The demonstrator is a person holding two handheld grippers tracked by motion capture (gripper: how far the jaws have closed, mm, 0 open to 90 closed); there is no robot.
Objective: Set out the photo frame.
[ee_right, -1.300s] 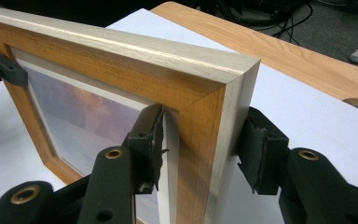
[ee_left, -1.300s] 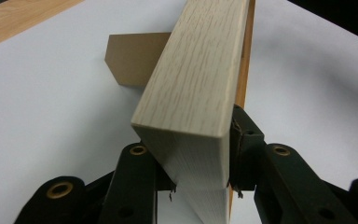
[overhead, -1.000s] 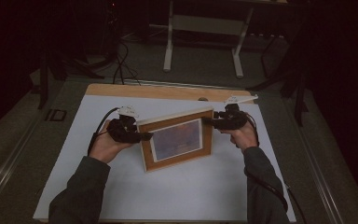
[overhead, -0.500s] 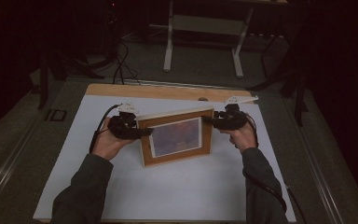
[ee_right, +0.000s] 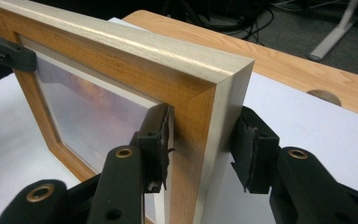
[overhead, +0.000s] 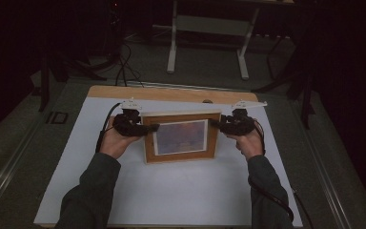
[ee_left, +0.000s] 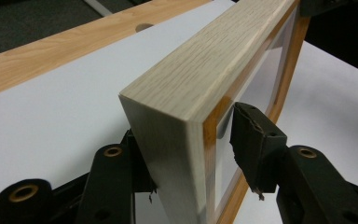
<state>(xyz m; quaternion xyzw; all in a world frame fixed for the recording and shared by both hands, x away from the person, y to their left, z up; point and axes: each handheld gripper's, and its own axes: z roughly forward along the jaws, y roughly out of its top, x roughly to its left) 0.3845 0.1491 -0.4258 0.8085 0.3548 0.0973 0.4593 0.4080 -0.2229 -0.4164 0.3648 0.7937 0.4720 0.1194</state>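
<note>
Both tongs stood at the two upright sides of the picture frame (overhead: 181,137), which rested upright on its lower edge near the far middle of the white sheet (overhead: 171,200) covering the wooden table (overhead: 171,93). Left gripper (overhead: 153,127) had its jaws straddling the frame's left side; its jaws had just been opening, and in the left gripper view the front pad (ee_left: 254,149) stood clear of the glass with a gap showing, while the rear pad lay against or just beside the pale back edge. That gripper was therefore loose about the frame, not clamped. Right gripper (overhead: 214,123) had its jaws about the frame's right side and had just been closing; in the right gripper view the front pad (ee_right: 157,144) lay on the orange-brown front face, while the rear pad (ee_right: 251,154) stood slightly off the pale side, so no firm clamp was established. Frame carried a muted purple and orange print behind glass. Both forearms entered from the near edge, sleeves dark.
</note>
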